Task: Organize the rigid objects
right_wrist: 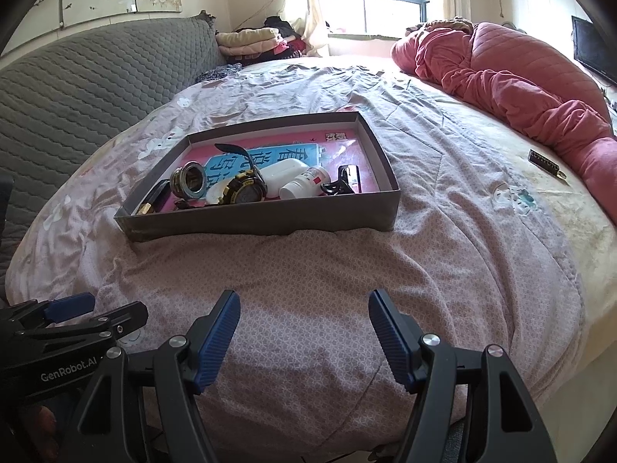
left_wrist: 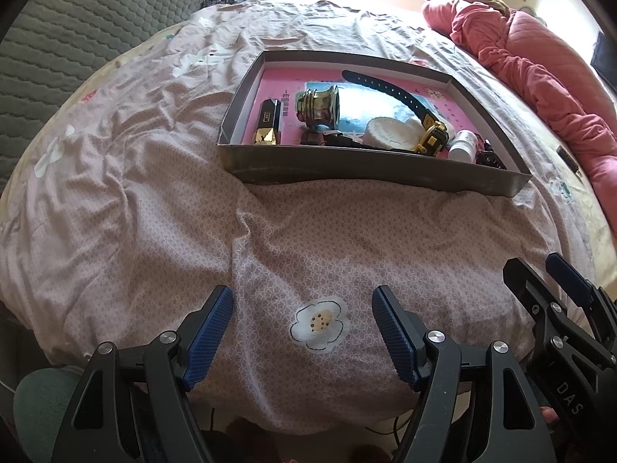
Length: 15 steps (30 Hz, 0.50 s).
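A shallow grey box (left_wrist: pixel 362 169) (right_wrist: pixel 262 219) with a pink lining lies on the bed. In it are a gold-and-black case (left_wrist: pixel 266 123), a brass ring fitting (left_wrist: pixel 318 106) (right_wrist: pixel 189 182), a black-and-yellow watch (left_wrist: pixel 432 137) (right_wrist: pixel 241 189), a white round lid (left_wrist: pixel 385 133), a white bottle (left_wrist: pixel 464 144) (right_wrist: pixel 304 187) and a black clip (right_wrist: pixel 341 185). My left gripper (left_wrist: pixel 302 303) hangs open over the near bedspread, nothing between its fingers. My right gripper (right_wrist: pixel 304 306) is open too and holds nothing. Each gripper shows at the other view's edge: the right gripper (left_wrist: pixel 540 270) at the right, the left gripper (right_wrist: pixel 112 305) at the left.
A pink flowered bedspread (left_wrist: pixel 135 177) (right_wrist: pixel 443 231) covers the bed. A red quilt (left_wrist: pixel 540 77) (right_wrist: pixel 520 88) is heaped at the far right, with a small dark bar (right_wrist: pixel 543 160) beside it. A grey padded headboard (right_wrist: pixel 77 88) rises on the left. Folded clothes (right_wrist: pixel 250 40) sit by the window.
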Motion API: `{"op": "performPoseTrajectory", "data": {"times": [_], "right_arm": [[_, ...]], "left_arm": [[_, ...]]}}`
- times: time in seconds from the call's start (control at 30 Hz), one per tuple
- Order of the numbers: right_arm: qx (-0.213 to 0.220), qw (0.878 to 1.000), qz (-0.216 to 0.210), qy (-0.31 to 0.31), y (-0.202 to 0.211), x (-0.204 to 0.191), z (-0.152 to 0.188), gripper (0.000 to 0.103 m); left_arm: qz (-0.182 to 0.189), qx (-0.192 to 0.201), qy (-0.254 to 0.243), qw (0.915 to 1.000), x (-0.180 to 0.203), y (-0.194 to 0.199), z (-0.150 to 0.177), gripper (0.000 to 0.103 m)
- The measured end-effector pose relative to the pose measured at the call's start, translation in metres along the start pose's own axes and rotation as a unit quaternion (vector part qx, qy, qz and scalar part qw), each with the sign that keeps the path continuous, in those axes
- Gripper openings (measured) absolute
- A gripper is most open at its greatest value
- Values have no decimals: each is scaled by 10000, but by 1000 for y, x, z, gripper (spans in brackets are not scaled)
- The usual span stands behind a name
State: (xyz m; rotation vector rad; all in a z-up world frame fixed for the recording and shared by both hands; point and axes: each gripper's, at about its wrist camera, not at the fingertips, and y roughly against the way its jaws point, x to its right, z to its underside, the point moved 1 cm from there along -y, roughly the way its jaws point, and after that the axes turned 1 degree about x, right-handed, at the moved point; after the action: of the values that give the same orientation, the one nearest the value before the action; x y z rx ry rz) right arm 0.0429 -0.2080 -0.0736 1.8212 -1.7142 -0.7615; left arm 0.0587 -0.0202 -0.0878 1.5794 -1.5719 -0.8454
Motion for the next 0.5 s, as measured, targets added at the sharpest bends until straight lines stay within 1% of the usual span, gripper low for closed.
{"op": "performPoseTrajectory", "data": {"times": [0.5], "right_arm": [[-26, 10000, 14, -17, -1, 0, 0, 69]], "left_arm": [[-56, -9, 6, 10000, -1, 0, 1, 76]]}}
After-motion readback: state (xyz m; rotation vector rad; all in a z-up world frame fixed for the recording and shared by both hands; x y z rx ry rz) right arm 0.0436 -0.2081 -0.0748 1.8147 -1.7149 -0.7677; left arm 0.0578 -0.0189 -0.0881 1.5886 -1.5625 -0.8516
